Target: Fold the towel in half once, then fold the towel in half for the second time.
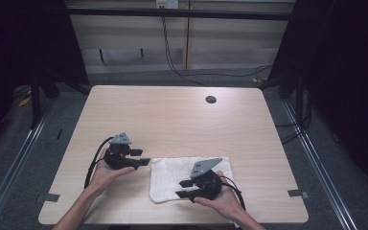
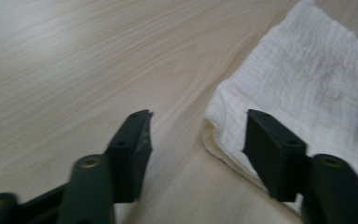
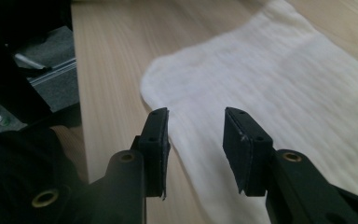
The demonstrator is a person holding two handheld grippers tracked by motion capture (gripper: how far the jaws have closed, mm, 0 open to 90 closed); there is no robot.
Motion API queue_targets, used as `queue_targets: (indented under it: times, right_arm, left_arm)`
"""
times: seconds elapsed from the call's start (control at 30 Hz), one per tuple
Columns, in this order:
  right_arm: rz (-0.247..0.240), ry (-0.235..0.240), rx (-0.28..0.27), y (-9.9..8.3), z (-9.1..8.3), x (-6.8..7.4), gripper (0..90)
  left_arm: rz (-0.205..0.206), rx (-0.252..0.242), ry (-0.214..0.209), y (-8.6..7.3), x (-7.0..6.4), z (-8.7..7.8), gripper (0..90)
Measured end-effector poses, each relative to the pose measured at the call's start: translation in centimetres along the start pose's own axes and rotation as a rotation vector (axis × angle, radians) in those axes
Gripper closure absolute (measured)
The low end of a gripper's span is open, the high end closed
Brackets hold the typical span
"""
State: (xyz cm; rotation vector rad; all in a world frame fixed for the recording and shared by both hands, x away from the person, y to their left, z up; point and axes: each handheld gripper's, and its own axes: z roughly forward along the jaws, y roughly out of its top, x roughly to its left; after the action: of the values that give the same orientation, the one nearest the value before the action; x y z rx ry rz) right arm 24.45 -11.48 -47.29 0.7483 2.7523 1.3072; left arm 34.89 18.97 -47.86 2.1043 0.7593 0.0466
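At lower centre of the high view, the right gripper (image 1: 184, 189) hovers spread over the white cloth (image 1: 172, 172). Left of it, the left gripper (image 1: 143, 157), also spread, points at the cloth's edge on the table (image 1: 182, 120).

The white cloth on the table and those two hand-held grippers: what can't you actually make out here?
- White cloth, high view: its near right part is hidden under the right hand-held gripper and the hand.
- Cloth, left gripper view: the right edge cuts it off, and a jaw covers part.
- Cloth's layers: a folded edge shows, but the count is too fine to tell.
- Left hand-held gripper, high view: jaw gap too small to judge.
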Motion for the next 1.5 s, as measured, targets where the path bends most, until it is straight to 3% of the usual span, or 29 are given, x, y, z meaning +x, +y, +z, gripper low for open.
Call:
queue_targets:
  times: [0.13, 0.27, 0.37, 0.53, 0.57, 0.67, 0.7, 0.73, 0.93, 1.0, 1.1, 1.2, 1.27, 1.33, 1.5]
  right_arm:
    - [-0.021, 0.028, 0.009, 2.0, 2.5, 0.7, 59.3]
    - [-0.057, 0.042, 0.051, 3.3, 4.9, 1.1, 56.3]
    - [-0.057, 0.054, 0.062, 4.1, 6.2, 1.1, 53.0]
    - [-0.071, 0.048, 0.089, 4.3, 7.8, 1.3, 49.1]
    - [-0.092, 0.055, 0.106, 4.0, 8.1, 1.5, 48.0]
    - [-0.129, 0.034, 0.079, 3.4, 8.4, 2.0, 49.6]
    - [-0.178, 0.001, 0.073, 3.3, 8.5, 2.4, 54.4]
    - [-0.191, -0.029, 0.074, 3.3, 8.5, 2.6, 58.0]
    - [-0.157, -0.066, 0.058, 3.2, 8.4, 2.1, 80.6]
    - [-0.134, -0.057, 0.054, 3.2, 8.4, 1.9, 81.9]
    - [-0.096, -0.045, 0.055, 3.2, 8.3, 1.8, 82.7]
    - [-0.097, -0.037, 0.063, 3.2, 8.3, 1.9, 82.7]
    - [-0.113, -0.037, 0.067, 3.3, 8.3, 1.9, 82.6]
    - [-0.098, -0.022, 0.063, 3.3, 8.3, 1.6, 82.6]
    - [-0.087, -0.01, 0.062, 3.2, 8.2, 1.5, 82.6]
  left_arm:
    - [-0.004, -0.014, -0.018, 0.0, 0.3, -0.1, 33.6]
    - [-0.018, -0.002, -0.012, -0.2, 0.7, 0.3, 32.3]
    - [-0.023, 0.009, -0.004, -0.3, 1.0, 0.3, 31.8]
    - [-0.016, 0.005, 0.024, -0.3, 0.9, -0.2, 32.3]
    - [-0.006, 0.011, 0.028, -0.3, 0.8, -0.2, 32.5]
    - [0.014, 0.031, 0.022, -0.2, 0.5, -0.1, 35.1]
    - [0.009, 0.028, 0.023, -0.2, 0.4, -0.1, 34.9]
    - [0.015, 0.028, 0.027, -0.2, 0.2, 0.0, 34.7]
    - [0.023, 0.018, 0.037, 0.1, -0.3, 0.2, 34.4]
    - [0.011, 0.02, 0.04, -0.1, -0.4, 0.7, 35.2]
    - [0.025, 0.038, 0.015, -0.1, -0.7, 1.5, 38.4]
    - [0.043, 0.072, 0.013, -0.2, -1.0, 2.5, 41.9]
    - [0.043, 0.073, 0.022, -0.1, -1.1, 2.7, 43.0]
    - [0.041, 0.079, 0.04, 0.1, -1.0, 2.7, 43.8]
    - [0.036, 0.069, 0.018, 0.3, -0.9, 3.1, 46.4]
